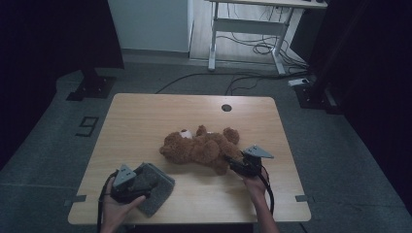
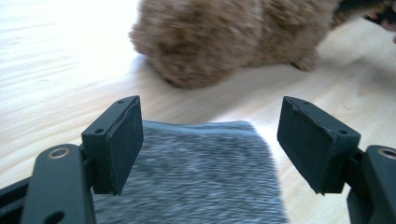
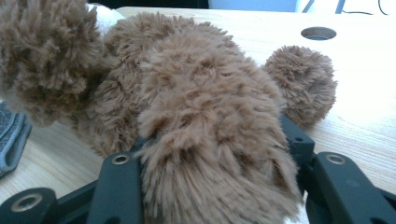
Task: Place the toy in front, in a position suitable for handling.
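Fingers (image 3: 116, 186) of the right gripper (image 1: 236, 164) clamp a shaggy brown teddy bear's (image 1: 199, 148) leg; left gripper (image 2: 210, 140) spread over grey cloth (image 2: 196, 177).

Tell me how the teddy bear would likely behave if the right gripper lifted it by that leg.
The teddy bear looks plush, so probably light, its body sagging below the leg clamped by the right gripper. Its thick fur bulges between the jaws, so slipping seems unlikely. Lying flat, it shouldn't roll.

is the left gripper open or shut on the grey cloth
Open. In the left gripper view the left gripper has its jaws spread wide apart over the grey cloth, neither pad pressing it.
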`<state>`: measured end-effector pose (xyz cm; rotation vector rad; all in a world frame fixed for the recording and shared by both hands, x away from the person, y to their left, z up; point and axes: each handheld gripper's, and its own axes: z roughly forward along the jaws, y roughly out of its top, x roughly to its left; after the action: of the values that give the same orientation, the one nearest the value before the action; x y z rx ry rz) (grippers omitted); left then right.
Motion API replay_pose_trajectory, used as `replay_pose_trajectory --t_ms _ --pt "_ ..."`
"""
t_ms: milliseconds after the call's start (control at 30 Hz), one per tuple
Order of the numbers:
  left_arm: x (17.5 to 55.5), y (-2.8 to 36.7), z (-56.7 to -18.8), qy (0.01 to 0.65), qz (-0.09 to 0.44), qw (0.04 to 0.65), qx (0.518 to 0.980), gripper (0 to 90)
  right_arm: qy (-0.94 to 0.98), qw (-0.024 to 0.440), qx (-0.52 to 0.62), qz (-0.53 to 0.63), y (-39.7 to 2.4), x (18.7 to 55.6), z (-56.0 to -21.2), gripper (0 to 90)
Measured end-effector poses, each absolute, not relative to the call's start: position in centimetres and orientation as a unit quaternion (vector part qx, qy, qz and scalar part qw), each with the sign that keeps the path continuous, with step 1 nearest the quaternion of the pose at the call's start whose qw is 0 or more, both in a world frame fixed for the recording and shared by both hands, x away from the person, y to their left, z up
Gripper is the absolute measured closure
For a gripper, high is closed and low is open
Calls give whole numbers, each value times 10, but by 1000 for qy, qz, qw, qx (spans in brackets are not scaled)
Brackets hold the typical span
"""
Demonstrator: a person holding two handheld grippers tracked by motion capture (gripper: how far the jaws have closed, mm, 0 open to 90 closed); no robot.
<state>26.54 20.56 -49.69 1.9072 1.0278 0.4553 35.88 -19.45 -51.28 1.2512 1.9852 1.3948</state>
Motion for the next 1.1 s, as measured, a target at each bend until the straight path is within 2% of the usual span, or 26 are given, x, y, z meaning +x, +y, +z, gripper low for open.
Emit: replay_pose_trajectory --t_ms 233,433,567,767,1033,1067,1100 --pt "270 173 -519 405 165 400 806 240 711 196 447 506 -197 359 -515 481" --pt "269 169 -529 408 157 392 810 273 711 197 449 505 -197 358 -515 478" --pt "270 169 -533 421 135 377 814 243 710 197 450 505 -197 358 -515 476" --pt "271 165 -542 419 153 356 821 231 709 195 451 506 -198 359 -517 472" --pt "270 164 -546 414 187 337 825 315 709 193 452 505 -198 358 -517 469" --pt "270 165 -546 414 188 337 824 341 709 193 452 506 -198 358 -518 468" --pt "271 169 -546 415 190 339 823 406 709 193 453 505 -198 358 -518 468"
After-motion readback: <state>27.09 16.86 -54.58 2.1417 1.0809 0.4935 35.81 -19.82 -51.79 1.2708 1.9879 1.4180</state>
